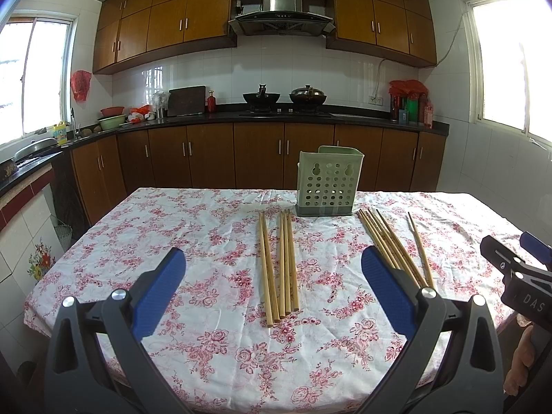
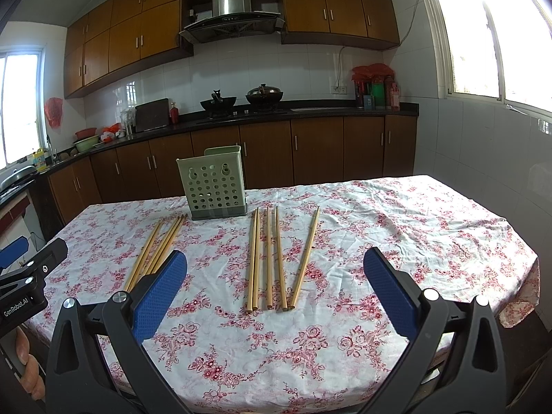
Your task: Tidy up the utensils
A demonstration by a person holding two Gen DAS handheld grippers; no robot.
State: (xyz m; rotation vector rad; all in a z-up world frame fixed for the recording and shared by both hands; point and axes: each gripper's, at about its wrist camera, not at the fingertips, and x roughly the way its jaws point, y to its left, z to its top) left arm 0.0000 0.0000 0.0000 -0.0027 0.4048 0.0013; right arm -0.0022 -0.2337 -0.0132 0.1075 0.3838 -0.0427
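Two groups of wooden chopsticks lie on a floral tablecloth [image 1: 172, 224]. In the left wrist view, the left group [image 1: 279, 265] lies straight ahead between the fingers of my open left gripper [image 1: 272, 252], which hovers near the table's front edge. The right group [image 1: 393, 248] fans out behind its right finger. A pale green perforated utensil holder [image 1: 329, 183] stands upright at the far edge. In the right wrist view, my open right gripper [image 2: 275, 253] faces several chopsticks [image 2: 267, 258], one [image 2: 307, 255] slanted. The other group [image 2: 155, 252] and the holder [image 2: 215, 183] sit further left. Both grippers are empty.
The right gripper [image 1: 514, 245] shows at the right edge, with a person's hand [image 1: 517, 362] below. The left gripper [image 2: 32, 252] shows at the left edge. Behind the table runs a dark counter [image 1: 241, 117] with woks [image 1: 262, 96] and wooden cabinets.
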